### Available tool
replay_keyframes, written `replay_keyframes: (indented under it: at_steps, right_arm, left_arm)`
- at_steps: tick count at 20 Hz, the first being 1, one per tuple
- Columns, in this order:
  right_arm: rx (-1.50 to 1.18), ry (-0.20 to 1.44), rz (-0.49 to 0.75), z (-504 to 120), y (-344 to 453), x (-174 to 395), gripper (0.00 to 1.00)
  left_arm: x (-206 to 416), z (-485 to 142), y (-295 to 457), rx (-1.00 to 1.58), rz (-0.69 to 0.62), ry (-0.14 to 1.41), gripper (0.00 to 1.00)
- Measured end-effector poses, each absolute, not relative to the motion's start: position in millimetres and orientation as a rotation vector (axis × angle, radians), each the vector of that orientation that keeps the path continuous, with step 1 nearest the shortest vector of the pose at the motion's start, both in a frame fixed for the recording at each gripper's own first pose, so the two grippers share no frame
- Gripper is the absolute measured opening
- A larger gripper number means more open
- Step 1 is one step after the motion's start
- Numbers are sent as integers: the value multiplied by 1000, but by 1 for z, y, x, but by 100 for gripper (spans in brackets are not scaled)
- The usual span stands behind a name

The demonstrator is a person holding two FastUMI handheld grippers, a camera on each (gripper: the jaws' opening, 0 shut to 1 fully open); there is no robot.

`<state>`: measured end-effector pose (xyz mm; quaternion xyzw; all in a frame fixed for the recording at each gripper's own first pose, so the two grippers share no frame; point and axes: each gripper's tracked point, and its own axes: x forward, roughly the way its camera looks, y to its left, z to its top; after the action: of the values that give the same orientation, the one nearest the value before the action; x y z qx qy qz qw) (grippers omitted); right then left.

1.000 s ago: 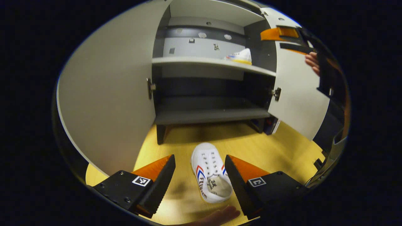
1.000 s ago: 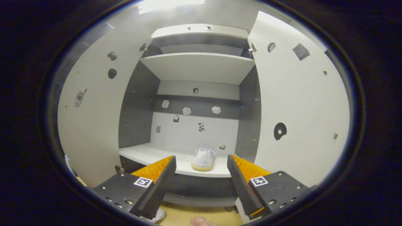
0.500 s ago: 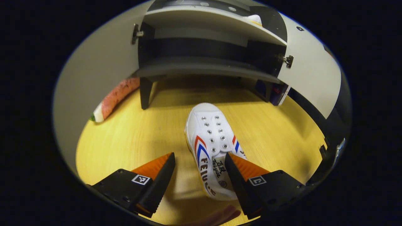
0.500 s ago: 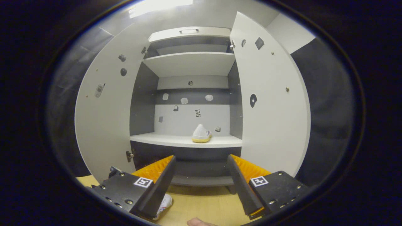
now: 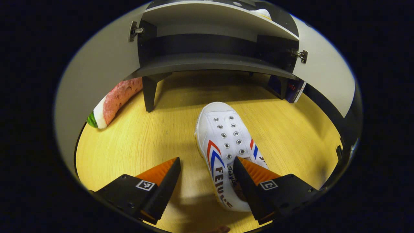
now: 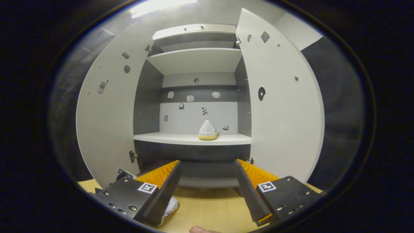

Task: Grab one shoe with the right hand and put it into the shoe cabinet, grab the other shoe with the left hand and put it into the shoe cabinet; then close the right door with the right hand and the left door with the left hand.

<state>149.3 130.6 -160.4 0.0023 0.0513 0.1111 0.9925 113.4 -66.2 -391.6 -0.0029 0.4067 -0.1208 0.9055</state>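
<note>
A white shoe with red and blue stripes lies on the wooden floor, toe toward the open shoe cabinet. My left gripper is open low over its heel end: one finger sits over the shoe's opening, the other over bare floor to its left. The second white shoe rests on the cabinet's middle shelf, right of centre. My right gripper is open and empty, back from the cabinet front. The floor shoe's toe peeks out behind one of its fingers.
Both cabinet doors stand wide open, the left door and the right door. A watermelon-slice cushion lies by the cabinet's left leg. A dark box sits under its right side. A person's fingertip shows at the bottom edge.
My left gripper has dropped and come in over the floor shoe, one finger now above its opening. The right gripper has pulled back from the cabinet, so the shelf shoe looks farther off.
</note>
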Motion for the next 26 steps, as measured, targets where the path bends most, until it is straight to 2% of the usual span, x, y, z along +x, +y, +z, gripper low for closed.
replay_keyframes:
  at_steps: [1, 4, 5, 6, 8, 13, 26]
  right_arm:
    - [1, 110, 228, -164, 134, 149, 97]
    - [-16, 122, 234, -169, 136, 147, 97]
    - [-19, 123, 232, -170, 136, 146, 97]
    - [-19, 123, 233, -170, 135, 145, 97]
    - [-14, 124, 221, -169, 129, 143, 97]
    - [5, 112, 188, -163, 112, 140, 97]
    - [15, 67, 165, -149, 94, 123, 97]
  left_arm:
    - [114, -392, -80, -38, -300, 842, 100]
    - [110, -393, -81, 3, -315, 849, 41]
    - [110, -391, -79, 4, -304, 847, 38]
    - [112, -389, -77, -4, -285, 838, 29]
    - [110, -385, -76, -9, -278, 844, 7]
    - [93, -358, -79, -4, -320, 826, 2]
    - [130, -169, -100, 8, -323, 398, 2]
